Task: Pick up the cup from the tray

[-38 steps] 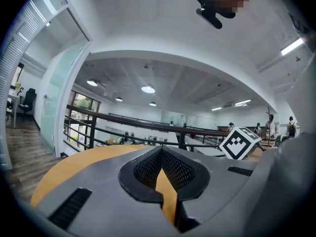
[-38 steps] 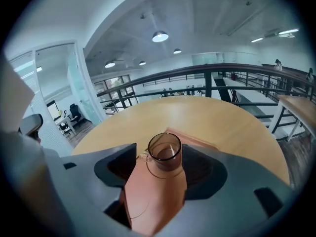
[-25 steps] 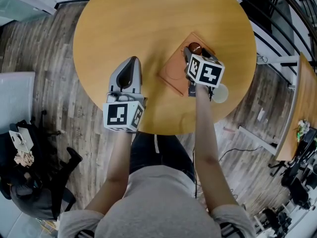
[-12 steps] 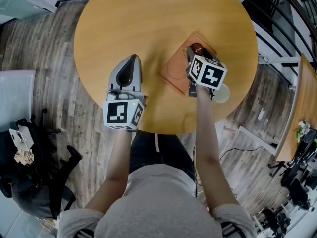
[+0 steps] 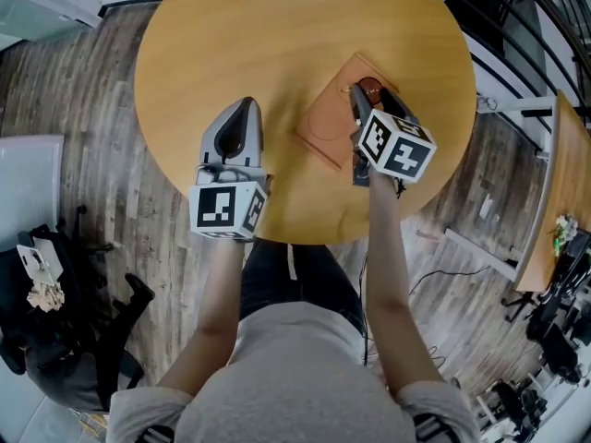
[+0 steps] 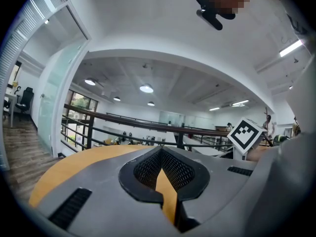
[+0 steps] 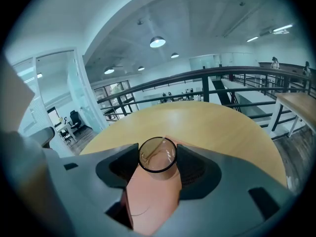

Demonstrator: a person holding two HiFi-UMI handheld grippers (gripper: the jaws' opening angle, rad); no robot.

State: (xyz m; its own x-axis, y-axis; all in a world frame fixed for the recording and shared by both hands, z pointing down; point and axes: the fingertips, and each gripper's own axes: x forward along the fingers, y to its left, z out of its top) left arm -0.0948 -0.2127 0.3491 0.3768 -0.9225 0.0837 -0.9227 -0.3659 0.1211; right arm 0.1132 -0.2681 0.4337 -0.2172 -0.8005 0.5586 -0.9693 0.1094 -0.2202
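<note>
Head view puts our left tongs over the round worktop, well off to the left of the tray and taking no part. In the left gripper view their pads are pressed together at the tips with nothing between them, and only bare wood shows beyond.

Moving right, the tray lies cornerwise in front of us, and the cup is over its far right corner. Our right tongs are the near ones by a wide margin. In the right gripper view the clear cup stands upright dead centre between the two pads, mouth up, with a pad against each side of its wall, so we read it as pinched. We cannot tell whether its base is touching the tray or is just clear of it.

Since the cup's long axis runs straight up and across the pads, we judge that the coming move is a plain vertical lift. The grip needs to stay level so the glass does not tilt or slip.
</note>
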